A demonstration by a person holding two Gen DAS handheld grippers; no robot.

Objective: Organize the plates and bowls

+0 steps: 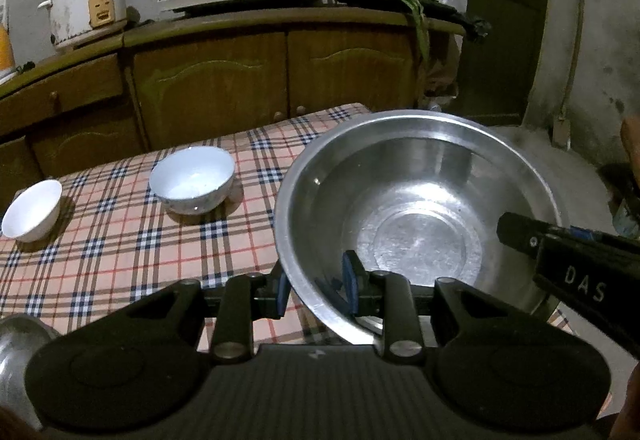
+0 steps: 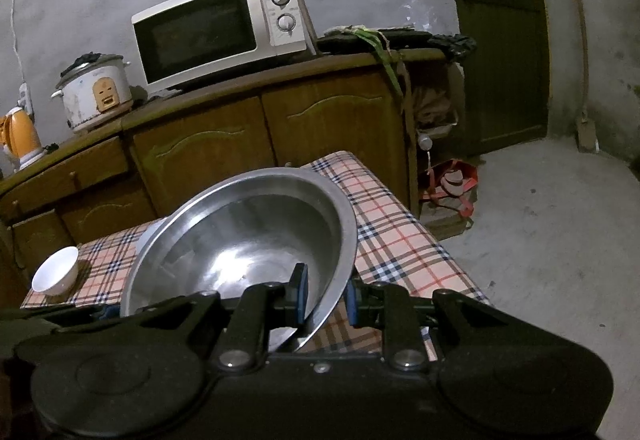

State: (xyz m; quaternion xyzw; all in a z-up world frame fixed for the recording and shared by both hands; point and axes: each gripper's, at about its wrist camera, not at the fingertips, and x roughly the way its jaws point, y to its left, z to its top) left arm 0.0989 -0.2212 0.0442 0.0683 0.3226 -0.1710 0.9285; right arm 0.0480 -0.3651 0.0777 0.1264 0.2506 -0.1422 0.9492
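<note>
We held the steel basin (image 1: pixel 416 215) between both grippers, each taking one side of its rim. The left gripper (image 1: pixel 316 288) had its jaws clenched across the near wall, one blue pad inside the basin and the other outside. The right gripper (image 2: pixel 326 296) gripped the opposite edge the same way, and it showed in the left view as a dark arm reaching in from the right. We judged that two holds were used because the basin is wide and its thin, slick rim could twist out of a single grasp.

In the right wrist view the basin sat tilted above the checked table (image 2: pixel 400 240), so we took it to be carried, not resting, though its underside was hidden.

Further back on the cloth stood a pale blue bowl (image 1: pixel 192 179) and, well apart to its left, a small white bowl (image 1: pixel 32 209). Both stood upright and empty, probably waiting to be nested or grouped.
</note>
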